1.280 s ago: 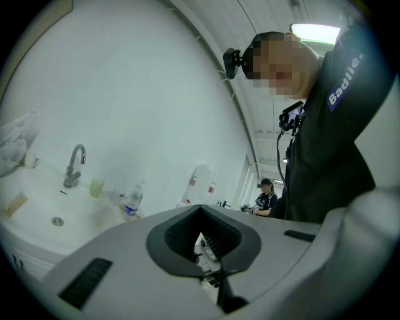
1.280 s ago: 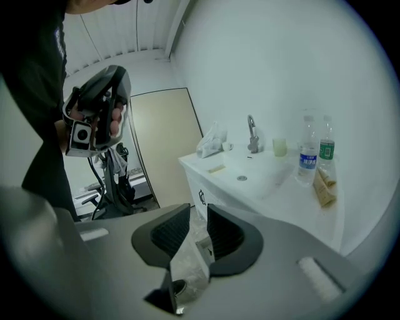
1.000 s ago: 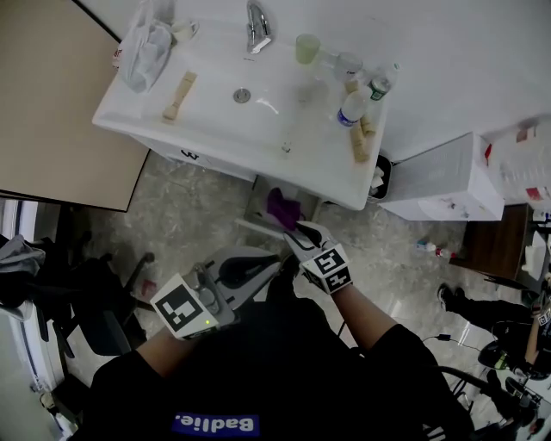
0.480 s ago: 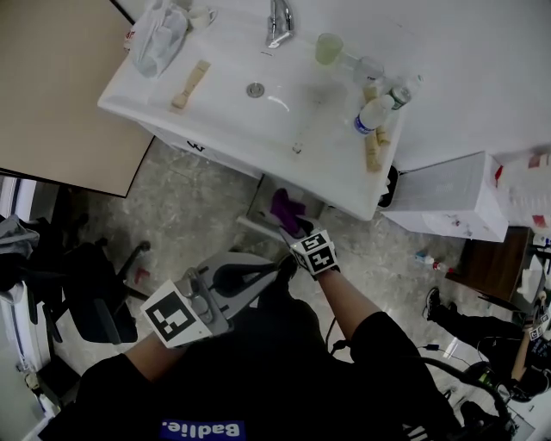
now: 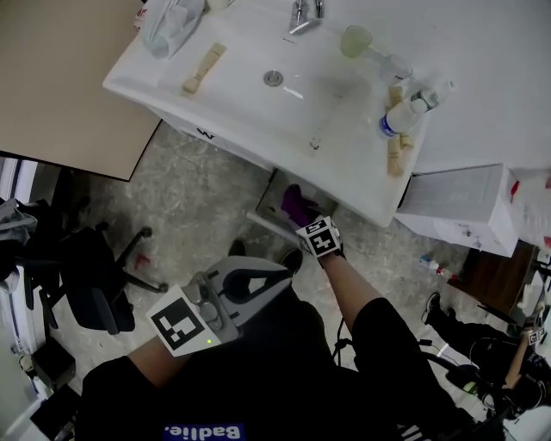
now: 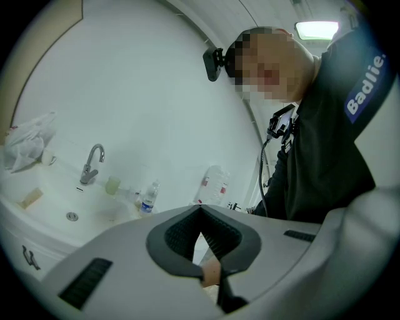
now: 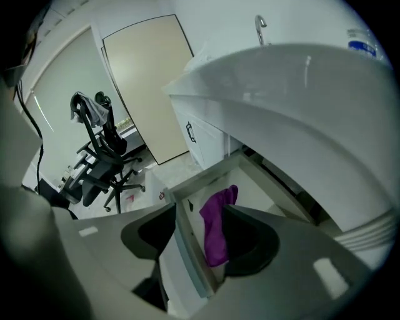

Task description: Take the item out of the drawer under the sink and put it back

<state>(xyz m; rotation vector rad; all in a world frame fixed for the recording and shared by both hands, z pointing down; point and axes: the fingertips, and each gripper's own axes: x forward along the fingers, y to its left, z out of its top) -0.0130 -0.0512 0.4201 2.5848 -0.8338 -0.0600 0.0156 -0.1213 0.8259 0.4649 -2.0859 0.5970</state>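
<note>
Under the white sink [image 5: 185, 86] a drawer [image 5: 262, 219] stands pulled out. A purple cloth [image 5: 296, 205] lies inside it, slumped along the drawer's floor [image 7: 216, 232]. My right gripper [image 5: 306, 226] hangs just over the drawer's front edge [image 7: 182, 232]. Its jaws are opening; they straddle that edge, the cloth sits loose beside the right jaw, and no pad presses on it [image 7: 200, 216]. My left gripper [image 5: 277, 276] is held back near my body, shut and empty, its pads meeting at the tips [image 6: 200, 210].
On the sink top are a tap [image 5: 303, 17], a cup [image 5: 355, 40], bottles [image 5: 403, 115], wooden brushes [image 5: 203, 69] and a plastic bag [image 5: 170, 21]. A white box [image 5: 456, 207] stands right of the sink. An office chair [image 5: 96, 277] is at the left, by a beige panel [image 5: 60, 77].
The right gripper has moved forward over the drawer and its jaws have spread apart. The purple cloth now rests in the drawer. The left gripper stayed back near my body.
</note>
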